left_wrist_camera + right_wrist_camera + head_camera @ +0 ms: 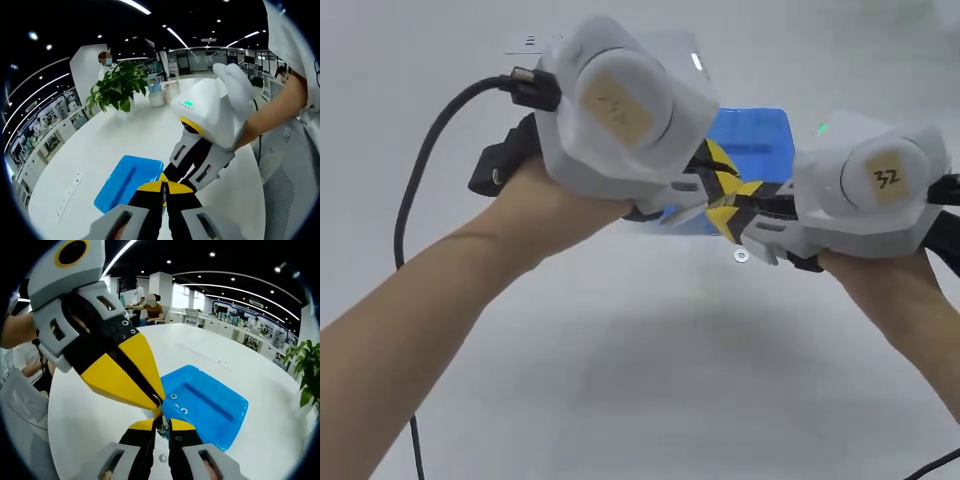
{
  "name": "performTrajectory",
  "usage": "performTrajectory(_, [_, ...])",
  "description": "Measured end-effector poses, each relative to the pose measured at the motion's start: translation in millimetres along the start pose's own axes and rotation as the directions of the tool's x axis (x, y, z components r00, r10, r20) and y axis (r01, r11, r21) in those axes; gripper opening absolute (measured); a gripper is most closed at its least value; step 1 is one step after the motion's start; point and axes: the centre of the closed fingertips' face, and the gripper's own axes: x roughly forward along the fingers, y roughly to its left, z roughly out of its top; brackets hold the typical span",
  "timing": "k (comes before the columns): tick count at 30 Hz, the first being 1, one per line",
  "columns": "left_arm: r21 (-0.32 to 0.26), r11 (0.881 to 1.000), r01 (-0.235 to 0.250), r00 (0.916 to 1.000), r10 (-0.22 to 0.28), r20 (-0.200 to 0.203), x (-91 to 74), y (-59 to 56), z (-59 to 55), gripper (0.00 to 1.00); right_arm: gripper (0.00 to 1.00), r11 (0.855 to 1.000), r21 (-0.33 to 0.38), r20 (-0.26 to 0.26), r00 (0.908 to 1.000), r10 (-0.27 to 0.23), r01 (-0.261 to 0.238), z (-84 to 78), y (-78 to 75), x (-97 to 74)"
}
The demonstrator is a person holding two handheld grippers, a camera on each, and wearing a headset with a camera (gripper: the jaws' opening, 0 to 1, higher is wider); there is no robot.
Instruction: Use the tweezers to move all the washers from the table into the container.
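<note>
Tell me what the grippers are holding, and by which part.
The right gripper and left gripper seem to pinch a thin metal piece, likely the tweezers; which part cannot be told.

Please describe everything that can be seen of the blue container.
The container is a flat, shallow tray, bright blue and plastic by its look, with rounded corners and a long groove along its middle. It lies flat on the white table. Two washers lie in it near one edge. In the head view part of it is hidden.
</note>
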Motion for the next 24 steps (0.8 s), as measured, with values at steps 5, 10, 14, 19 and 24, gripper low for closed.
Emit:
performTrajectory(5, [-0.005,1.000,0.003,1.0000,-0.003,-0.004,1.6,-1.4,-3.1,0.00,0.06,1.000,-0.008,-0.014,0.9999,0.002,-0.002,-4.2,0.6,2.6])
performTrajectory(10, [-0.007,1.000,0.000,1.0000,0.000,-0.004,3.5,-2.7,-8.0,0.00,0.05,0.998,-0.058,-0.024,0.9996,-0.013,0.012,-9.1,1.1,4.2])
performTrajectory(14, [-0.002,1.000,0.000,1.0000,0.000,-0.007,2.0,-2.9,-6.3,0.00,0.06,0.999,-0.051,-0.026,0.9996,-0.010,0.009,-7.2,1.0,2.9])
performTrajectory(19, [-0.002,1.000,-0.004,1.0000,0.004,-0.006,0.2,-0.9,-5.0,0.00,0.05,0.999,-0.045,-0.020,0.9997,-0.012,0.011,-4.7,0.0,3.2])
performTrajectory(24, [-0.007,1.000,-0.003,1.0000,0.003,-0.002,2.0,0.1,-7.5,0.00,0.06,0.999,-0.046,-0.023,0.9997,-0.013,0.012,-7.2,-1.5,6.0])
